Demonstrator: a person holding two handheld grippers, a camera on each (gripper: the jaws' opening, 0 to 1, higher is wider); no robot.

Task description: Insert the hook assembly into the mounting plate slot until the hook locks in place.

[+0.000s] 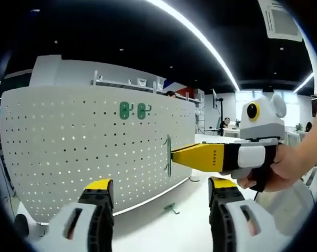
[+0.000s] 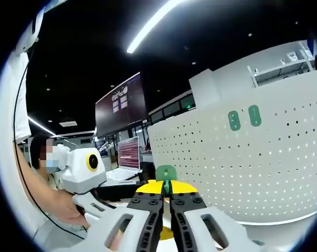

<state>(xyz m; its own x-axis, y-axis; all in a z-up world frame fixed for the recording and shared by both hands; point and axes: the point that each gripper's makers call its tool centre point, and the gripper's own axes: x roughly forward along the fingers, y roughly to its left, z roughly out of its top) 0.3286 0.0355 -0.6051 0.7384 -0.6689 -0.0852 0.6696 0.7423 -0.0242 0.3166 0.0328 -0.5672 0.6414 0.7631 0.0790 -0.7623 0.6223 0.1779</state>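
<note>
Hook [image 1: 168, 155] clamped in right gripper [image 1: 174, 155] against pegboard [image 1: 69, 152]; two hooks [image 1: 133, 110] mounted above, spare hook [image 1: 171, 208] on table [image 1: 163, 220]; left gripper [image 1: 161, 191] wide.

A black ceiling [image 1: 121, 31] crossed by long white strip lights [image 1: 200, 37] hung over a white tabletop [image 1: 163, 199], with bright windows [image 1: 247, 97] at the far end, a dark wall screen [image 2: 120, 105] and a lit desk monitor [image 2: 129, 152] beyond.
</note>
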